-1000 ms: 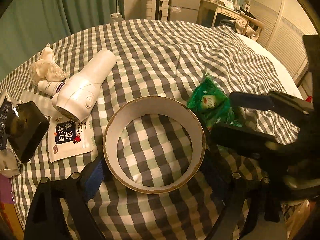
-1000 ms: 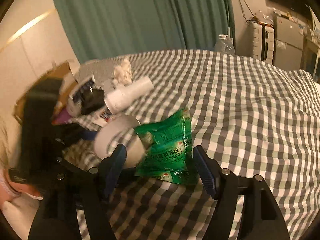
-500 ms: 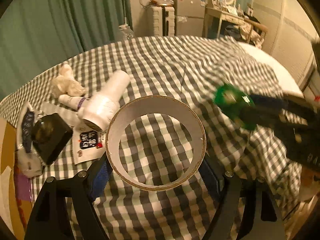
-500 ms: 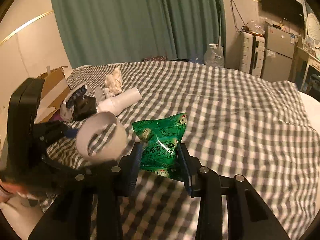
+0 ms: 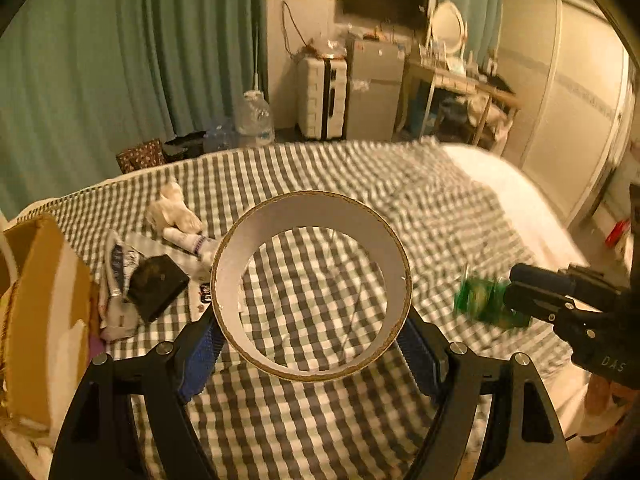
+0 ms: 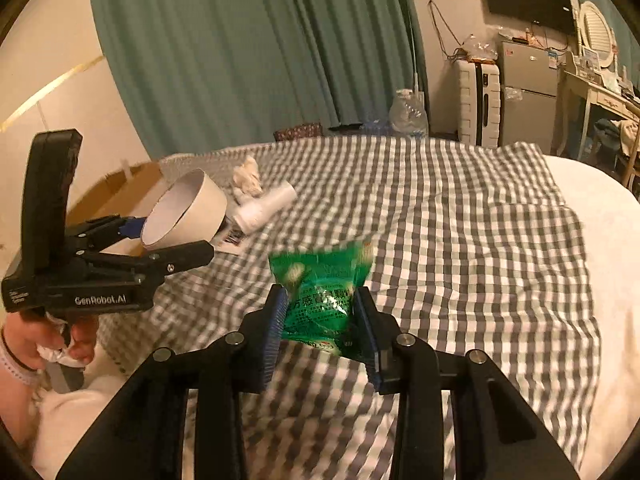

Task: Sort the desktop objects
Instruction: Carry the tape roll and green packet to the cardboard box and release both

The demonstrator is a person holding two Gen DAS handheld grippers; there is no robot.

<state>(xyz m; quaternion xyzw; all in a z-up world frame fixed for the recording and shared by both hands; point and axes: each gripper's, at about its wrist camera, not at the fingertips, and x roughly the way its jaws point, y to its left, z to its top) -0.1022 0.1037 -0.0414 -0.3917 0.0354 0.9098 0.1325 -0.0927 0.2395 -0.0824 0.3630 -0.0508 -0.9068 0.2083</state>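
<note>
Bed: a bed (image 5: 460, 216) spread with a grey-and-white checked cloth is seen filling the scene; both carried things are held clear above it.
Box: an open brown cardboard box (image 5: 44, 312) is seen at the near left edge, judged the likely sorting place.
Tape ring: a wide white cardboard tape ring (image 5: 312, 284) is clamped across its outer wall by the left gripper (image 5: 312, 344), above the near middle of the bed; its open bore is pointed away along the fingers, tilted downward.
Sachet: a green foil sachet with printed lettering (image 6: 324, 300) is pinched by the right gripper (image 6: 320, 324), whose jaws have just been closing on it, to the right of the ring; its long axis is stood roughly upright, the top edge flaring free.
Clutter: a white cylindrical appliance (image 6: 266, 208), a black pouch (image 5: 156, 292) and crumpled tissue (image 5: 172, 212) are left at the far left.
Risk: the ring could be squeezed oval or slipped off the pads, being held at two points only; the slick sachet, gripped low, could slide out if swung.
</note>
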